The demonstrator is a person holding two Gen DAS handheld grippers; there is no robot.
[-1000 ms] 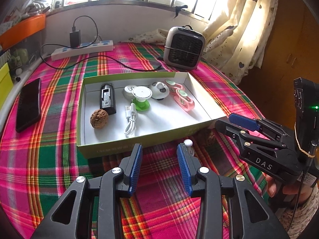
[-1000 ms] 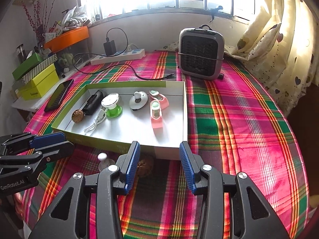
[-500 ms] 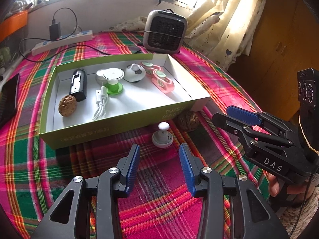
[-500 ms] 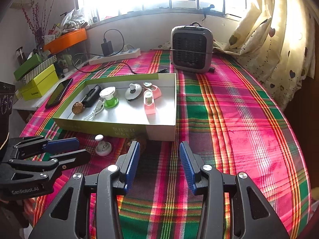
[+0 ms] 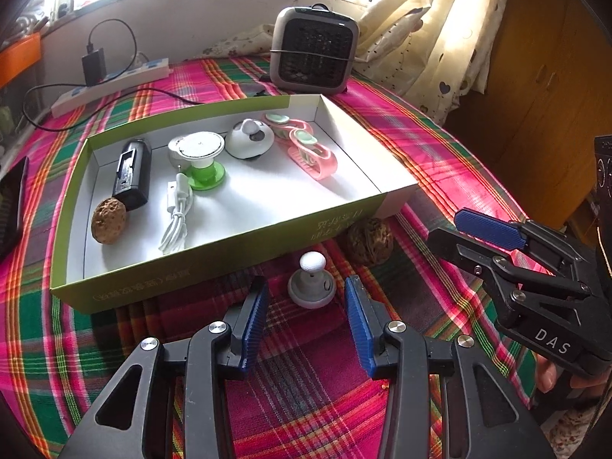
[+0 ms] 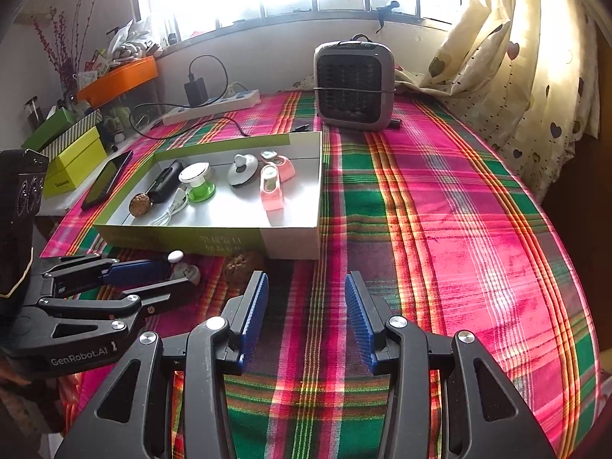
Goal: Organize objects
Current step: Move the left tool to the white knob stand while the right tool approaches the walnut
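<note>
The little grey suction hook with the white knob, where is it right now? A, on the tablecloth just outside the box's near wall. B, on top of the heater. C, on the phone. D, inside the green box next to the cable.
A: the suction hook stands on the tablecloth in front of the green box's near wall, beside a walnut, ahead of the open left tool.

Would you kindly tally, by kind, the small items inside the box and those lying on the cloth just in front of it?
Walnuts: 2, one in the box, one on the cloth
Knobbed stoppers: 2, and
Pink clips: 2, and
White cable: 1
Black device: 1
Green-based spool: 1
Total: 9
</note>
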